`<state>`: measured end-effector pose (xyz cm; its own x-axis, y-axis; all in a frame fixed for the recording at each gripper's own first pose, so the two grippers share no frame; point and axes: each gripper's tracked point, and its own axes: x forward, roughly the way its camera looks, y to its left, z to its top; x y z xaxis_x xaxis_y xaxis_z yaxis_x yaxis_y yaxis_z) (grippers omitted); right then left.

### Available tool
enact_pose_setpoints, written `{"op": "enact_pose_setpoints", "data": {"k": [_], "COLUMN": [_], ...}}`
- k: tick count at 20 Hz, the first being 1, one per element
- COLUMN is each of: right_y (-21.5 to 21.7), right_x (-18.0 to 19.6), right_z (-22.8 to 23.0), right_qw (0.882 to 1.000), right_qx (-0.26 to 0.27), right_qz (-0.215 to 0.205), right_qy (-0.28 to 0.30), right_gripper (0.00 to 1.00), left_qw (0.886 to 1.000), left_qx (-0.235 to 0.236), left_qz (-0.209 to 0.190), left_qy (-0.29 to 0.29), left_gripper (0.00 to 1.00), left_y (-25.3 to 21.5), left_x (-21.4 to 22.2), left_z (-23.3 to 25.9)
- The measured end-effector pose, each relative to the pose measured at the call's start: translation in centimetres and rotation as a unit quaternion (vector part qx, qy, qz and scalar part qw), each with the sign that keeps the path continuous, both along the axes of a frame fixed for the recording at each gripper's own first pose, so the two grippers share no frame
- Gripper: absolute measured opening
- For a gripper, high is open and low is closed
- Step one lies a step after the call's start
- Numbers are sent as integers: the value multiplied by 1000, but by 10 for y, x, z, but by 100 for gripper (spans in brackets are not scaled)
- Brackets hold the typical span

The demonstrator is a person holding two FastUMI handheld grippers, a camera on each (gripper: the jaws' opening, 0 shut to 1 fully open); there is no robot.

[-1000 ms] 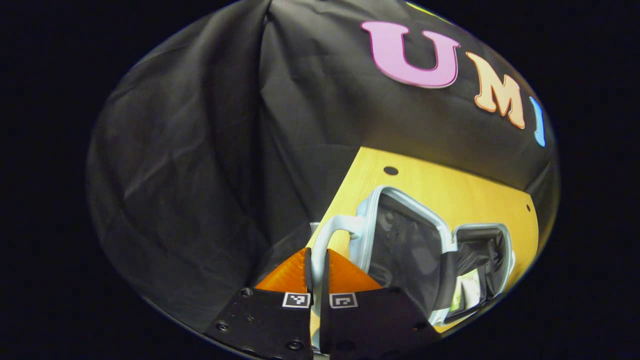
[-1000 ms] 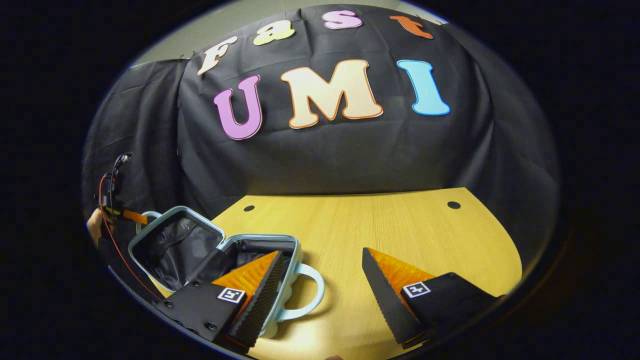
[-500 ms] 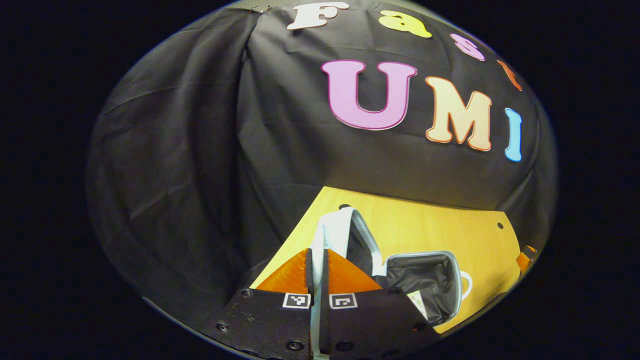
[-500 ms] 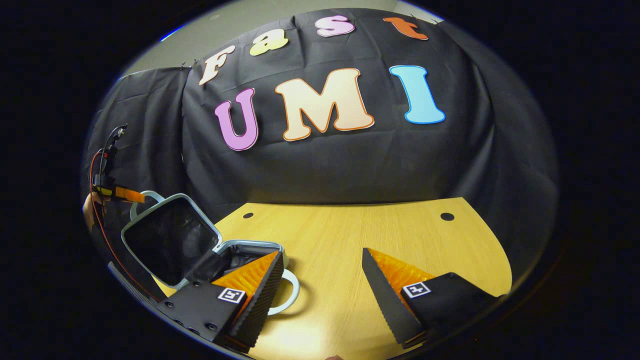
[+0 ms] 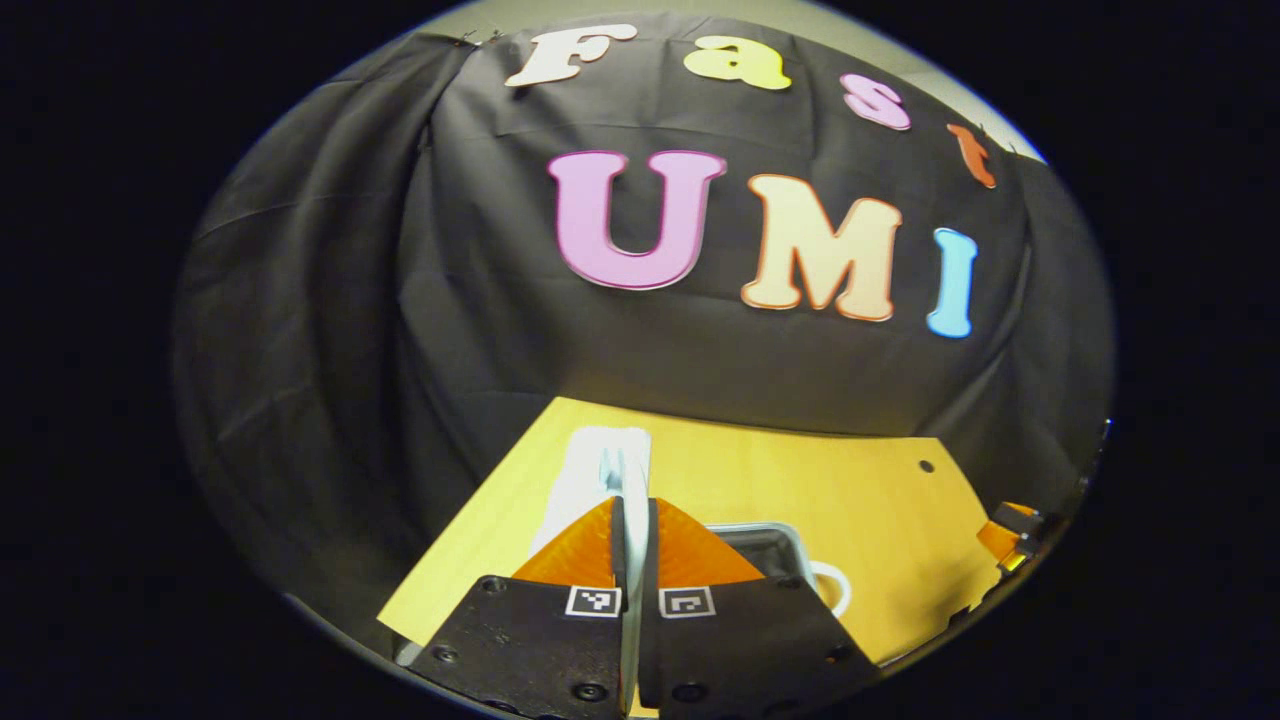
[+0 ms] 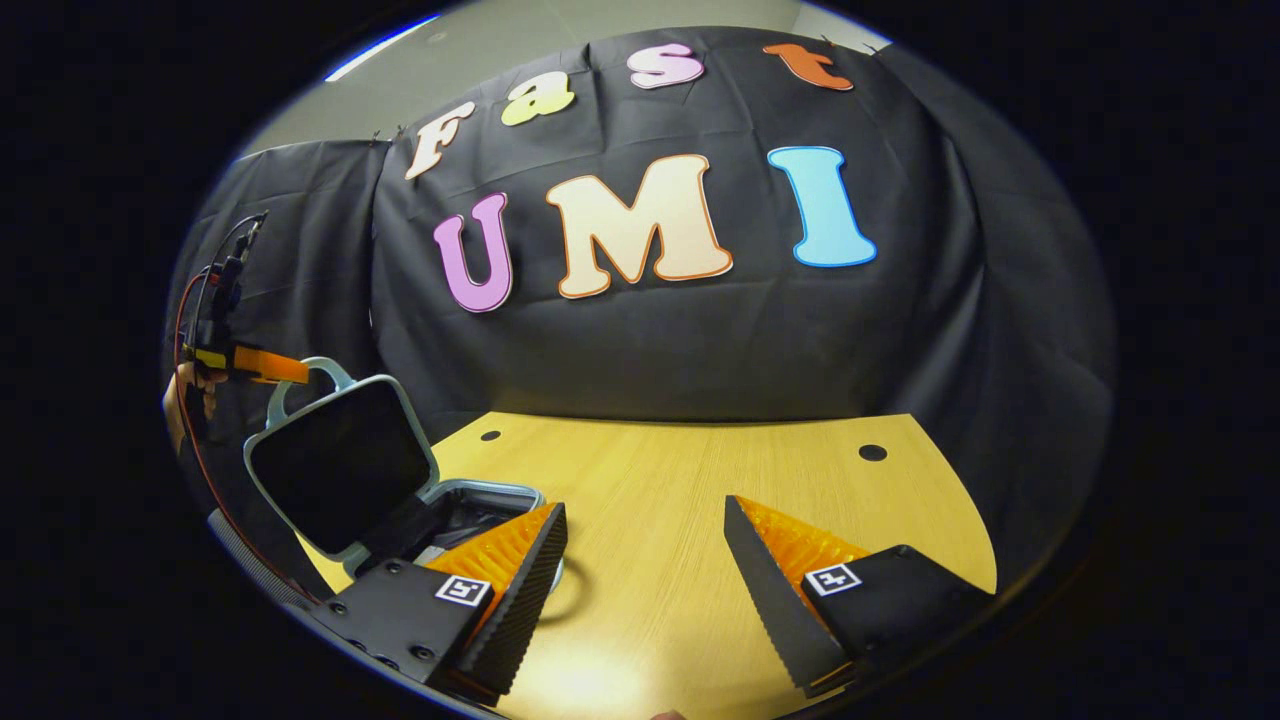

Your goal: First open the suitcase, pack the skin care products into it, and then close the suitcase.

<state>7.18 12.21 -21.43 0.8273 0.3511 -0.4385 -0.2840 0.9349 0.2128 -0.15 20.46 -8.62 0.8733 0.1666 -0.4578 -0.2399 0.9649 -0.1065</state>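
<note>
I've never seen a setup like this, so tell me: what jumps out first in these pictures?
The eye goes first to the small pale-blue suitcase at the left of the wooden table, its lid raised roughly upright. The left gripper is shut on the lid's handle, holding it up. Nearer the camera in the right gripper view, the right gripper hangs wide open over the bare table, holding nothing.

Pretty dim booth overall; the black cloth is soaking up most of the light. The wooden table (image 6: pixel 700 500) is glowing bright yellow, with a hot glare patch sitting at its near edge in the right gripper view. Fisheye is bending everything hard toward the edges, and stuff is going dark and soft out there. Shadows are looking soft.
</note>
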Motion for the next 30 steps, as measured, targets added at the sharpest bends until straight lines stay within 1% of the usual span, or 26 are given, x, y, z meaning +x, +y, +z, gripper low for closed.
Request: {"op": "enact_pose_setpoints", "data": {"k": [6,10,12,15,17,18,19,20,22,23,25,27,28,29,30], "right_y": [-25,-48,-61,-81,-93,-99,-102,-106,-109,-109,-105,-102,-103,-101,-99], "right_x": [-8,-10,-12,-15,-15,-16,-16,-15,-12,-11,-9,-6,-3,-5,-5], "right_z": [0,4,8,14,20,24,27,32,44,53,80,115,135,153,171], "right_qw": [1000,1000,1000,999,999,999,999,999,998,997,995,990,986,981,977], "right_qx": [-9,-17,-21,-21,-18,-15,-12,-12,-17,-19,-14,-7,-5,1,7], "right_qz": [-2,-14,-20,-29,-32,-31,-31,-30,-27,-27,-30,-47,-63,-77,-92], "right_qy": [-2,-6,-10,-16,-22,-26,-31,-37,-54,-66,-94,-134,-156,-175,-192], "right_gripper": [98,98,98,98,98,98,98,98,98,98,98,98,98,98,98], "left_qw": [997,992,990,988,989,991,991,992,995,996,996,987,981,976,975], "left_qx": [-44,-59,-71,-74,-70,-62,-58,-54,-36,-18,38,103,123,131,126], "left_qz": [-68,-110,-121,-126,-117,-112,-111,-109,-96,-86,-52,-18,-5,-2,-8], "left_qy": [-5,17,32,54,55,47,36,28,3,-13,-59,-120,-148,-172,-183], "left_gripper": [0,0,0,1,6,9,18,23,67,90,95,94,94,94,94], "left_y": [-88,-143,-167,-192,-205,-210,-218,-226,-236,-238,-234,-228,-227,-232,-237], "left_x": [27,38,43,47,54,51,54,53,53,51,48,42,36,32,29], "left_z": [-19,-47,-65,-88,-96,-92,-90,-86,-73,-64,-38,1,21,35,43]}}
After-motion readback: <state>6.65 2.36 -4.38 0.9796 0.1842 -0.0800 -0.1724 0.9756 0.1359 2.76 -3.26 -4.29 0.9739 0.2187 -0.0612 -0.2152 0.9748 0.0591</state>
